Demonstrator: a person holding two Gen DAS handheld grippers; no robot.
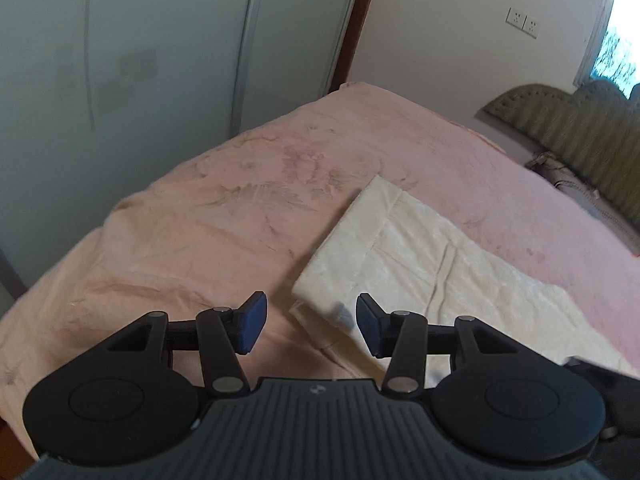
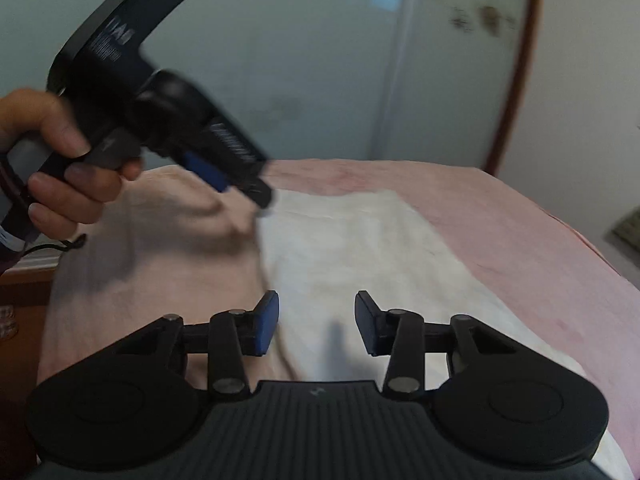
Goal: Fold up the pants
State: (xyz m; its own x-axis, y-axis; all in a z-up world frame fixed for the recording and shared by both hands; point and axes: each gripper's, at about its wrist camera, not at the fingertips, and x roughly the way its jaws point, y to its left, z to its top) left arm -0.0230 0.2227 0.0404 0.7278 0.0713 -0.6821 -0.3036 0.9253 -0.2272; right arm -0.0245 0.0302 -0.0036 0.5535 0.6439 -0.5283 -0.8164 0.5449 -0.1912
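Cream fabric: the pants [image 1: 420, 248] lie flat on the pink bed [image 1: 208, 220], filling the centre and lower right of both wrist views, already doubled lengthwise it seems.
Left gripper [image 1: 311, 322]: nearest in the left view, jaws wide, holding nothing, poised just over the near corner of the pants at lower centre.
Right gripper [image 2: 316, 320]: jaws wide and empty, hovering above the middle of the cloth at lower centre of the right view.
Left hand [image 2: 60, 168]: at the left edge of the right view, gripping the left tool, whose tip sits close to the far left corner of the pants; blur hides whether it touches.
Step in hand: judged to be picking up one end for a cross fold.
Doing it well: pinch all layers at each corner together, lift both sides level, carry the end over and line up the edges before letting go.
Risk: soft bedding may get caught with the cloth.
Far: wardrobe doors [image 1: 140, 40] at upper left, headboard [image 1: 580, 136] at right.
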